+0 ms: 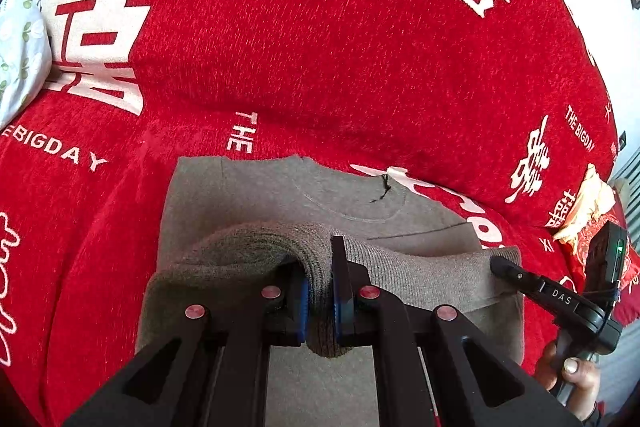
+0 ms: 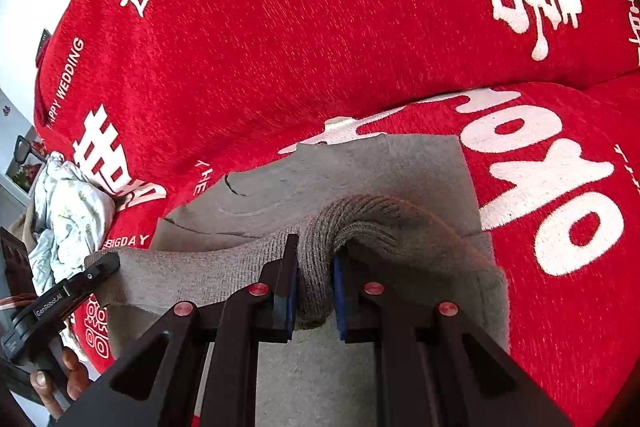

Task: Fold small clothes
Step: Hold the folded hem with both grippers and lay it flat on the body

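Holding the bottom edge of a small grey top [image 1: 280,195], both grippers were pinched tight on its ribbed hem. The left gripper [image 1: 320,291] had its two blue pads [image 1: 303,311] squeezed on a bunch of the hem near the top's left end. The right gripper [image 2: 314,287] did the same near the right end, with the knit cloth bulging up between its fingers. In the left view the right gripper [image 1: 520,277] showed from the side, its tip on the far corner of the hem. In the right view the left gripper [image 2: 92,275] showed at the other corner.

The hem was lifted and folded over the body of the top, which lay flat on a red blanket [image 1: 320,47] with big white letters. The neck hole of the top pointed away from the grippers.

A white flowery cloth [image 2: 68,211] lay bunched at the blanket's left side, well apart from the top. Part of a hand [image 1: 568,375] gripped the right tool's handle.
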A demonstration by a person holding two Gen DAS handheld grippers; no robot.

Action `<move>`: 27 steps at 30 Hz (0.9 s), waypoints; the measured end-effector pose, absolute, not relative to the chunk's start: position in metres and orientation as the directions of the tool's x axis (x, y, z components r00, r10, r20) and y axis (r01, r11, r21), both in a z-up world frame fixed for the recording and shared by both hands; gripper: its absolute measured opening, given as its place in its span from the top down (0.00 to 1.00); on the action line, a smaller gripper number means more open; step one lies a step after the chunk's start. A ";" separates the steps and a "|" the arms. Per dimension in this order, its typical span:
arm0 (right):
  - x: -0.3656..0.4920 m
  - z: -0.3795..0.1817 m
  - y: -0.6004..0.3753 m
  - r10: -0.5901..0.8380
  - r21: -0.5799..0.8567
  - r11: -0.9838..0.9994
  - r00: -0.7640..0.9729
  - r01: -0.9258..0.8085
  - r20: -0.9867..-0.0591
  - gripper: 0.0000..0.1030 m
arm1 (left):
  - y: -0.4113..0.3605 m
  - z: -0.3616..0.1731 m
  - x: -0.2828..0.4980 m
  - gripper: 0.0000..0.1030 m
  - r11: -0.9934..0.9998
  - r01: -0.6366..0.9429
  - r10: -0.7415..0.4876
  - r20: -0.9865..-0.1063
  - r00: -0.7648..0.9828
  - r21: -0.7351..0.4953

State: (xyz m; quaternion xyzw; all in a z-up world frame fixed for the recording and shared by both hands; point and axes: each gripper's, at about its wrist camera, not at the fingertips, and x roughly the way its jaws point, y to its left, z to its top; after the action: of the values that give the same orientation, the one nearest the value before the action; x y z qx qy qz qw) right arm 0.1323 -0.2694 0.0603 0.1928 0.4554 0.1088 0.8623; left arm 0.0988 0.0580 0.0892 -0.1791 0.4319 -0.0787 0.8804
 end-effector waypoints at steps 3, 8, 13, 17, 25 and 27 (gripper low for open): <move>0.136 0.058 -0.269 0.362 0.429 0.903 0.557 -0.011 -0.747 0.84 | 0.058 0.085 0.103 0.91 0.924 -0.021 -0.291 -0.739 0.607 -0.381; 0.142 0.052 -0.269 0.358 0.425 0.905 0.548 -0.005 -0.756 0.84 | 0.056 0.080 0.111 0.91 0.927 -0.024 -0.287 -0.750 0.596 -0.373; 0.150 0.045 -0.268 0.353 0.415 0.910 0.534 -0.004 -0.768 0.84 | 0.057 0.071 0.121 0.91 0.927 -0.036 -0.284 -0.763 0.580 -0.372; 0.156 0.042 -0.268 0.356 0.418 0.908 0.528 -0.001 -0.771 0.84 | 0.058 0.066 0.128 0.91 0.927 -0.045 -0.283 -0.772 0.569 -0.372; 0.166 0.032 -0.269 0.357 0.422 0.906 0.515 0.010 -0.779 0.84 | 0.059 0.058 0.142 0.91 0.930 -0.049 -0.280 -0.785 0.553 -0.365; 0.168 0.030 -0.270 0.358 0.424 0.906 0.511 0.015 -0.782 0.84 | 0.059 0.055 0.146 0.91 0.930 -0.052 -0.279 -0.788 0.549 -0.365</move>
State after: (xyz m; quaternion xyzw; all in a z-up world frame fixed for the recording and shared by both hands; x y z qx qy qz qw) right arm 0.1676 -0.2700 0.0302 0.1923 0.4839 0.1011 0.8477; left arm 0.1456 0.0590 0.0549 -0.1756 0.4704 -0.0658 0.8623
